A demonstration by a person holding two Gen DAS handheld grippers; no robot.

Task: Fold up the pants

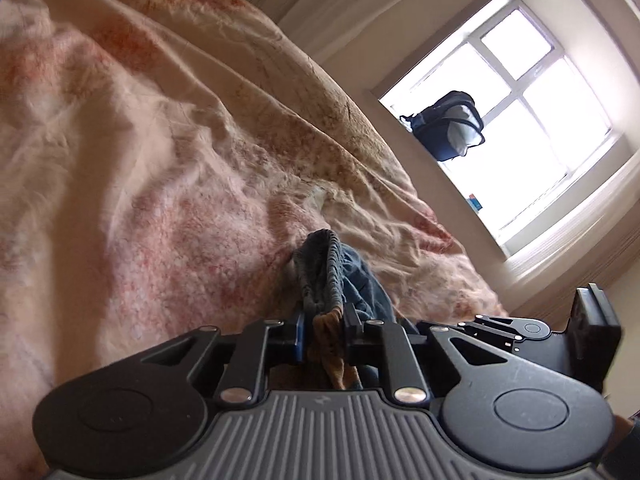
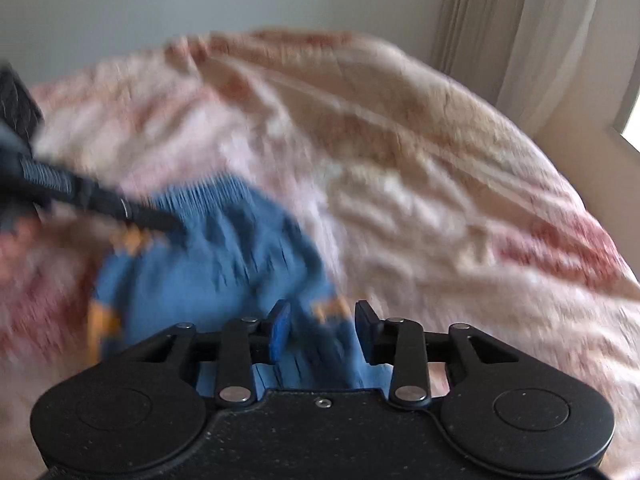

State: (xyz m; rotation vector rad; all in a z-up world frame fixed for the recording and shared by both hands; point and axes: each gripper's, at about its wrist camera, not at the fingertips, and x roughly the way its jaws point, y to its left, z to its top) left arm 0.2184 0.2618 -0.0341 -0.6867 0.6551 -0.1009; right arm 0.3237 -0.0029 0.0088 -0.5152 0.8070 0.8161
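Note:
The blue pants point(image 2: 224, 264) with orange trim lie bunched on the pink and cream blanket point(image 2: 420, 168). My left gripper point(image 1: 324, 332) is shut on the pants' elastic waistband point(image 1: 320, 276); it also shows at the left of the right wrist view point(image 2: 160, 220), pinching the waistband. My right gripper point(image 2: 322, 328) is open, its blue pads either side of the pants' near edge, which passes between the jaws. The right wrist view is blurred by motion. The right gripper shows at the right edge of the left wrist view point(image 1: 588, 320).
The blanket point(image 1: 160, 140) covers a bed. A window point(image 1: 520, 120) with a dark bag point(image 1: 444, 124) on its sill is at the right. A curtain point(image 2: 520, 32) hangs by the wall beyond the bed.

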